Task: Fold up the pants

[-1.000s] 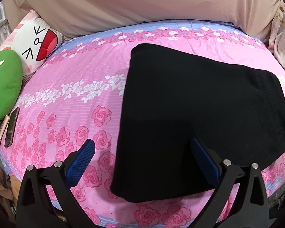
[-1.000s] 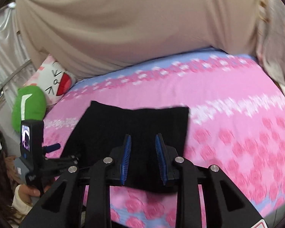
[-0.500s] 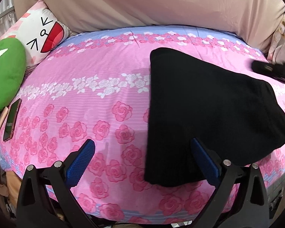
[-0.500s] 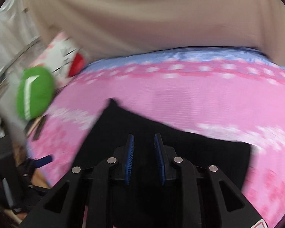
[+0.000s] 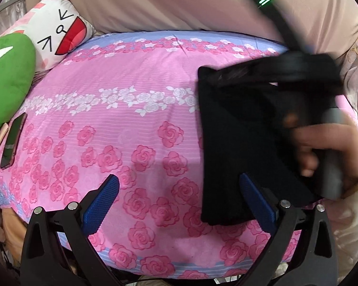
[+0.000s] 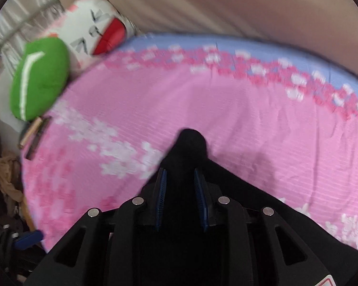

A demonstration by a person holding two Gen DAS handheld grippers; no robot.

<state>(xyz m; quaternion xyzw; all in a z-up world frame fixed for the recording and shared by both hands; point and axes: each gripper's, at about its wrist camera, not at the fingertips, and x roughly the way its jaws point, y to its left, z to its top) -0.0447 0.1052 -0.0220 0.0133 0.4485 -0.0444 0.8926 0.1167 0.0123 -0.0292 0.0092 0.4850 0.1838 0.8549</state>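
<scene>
Black pants (image 5: pixel 245 143) are seen folded at right of frame on the pink rose-print bed (image 5: pixel 131 124). Left tool (image 5: pixel 179 200) is held wide apart, empty. Right tool (image 6: pixel 181 195) is clamped on a pants fold.

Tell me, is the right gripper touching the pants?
Touching. In the right wrist view the right gripper has its fingers closed on a bunch of the black pants.

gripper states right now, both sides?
Left gripper: open, holding nothing, above the bedsheet.
Right gripper: shut on the black pants, fabric pinched between its pads.
</scene>
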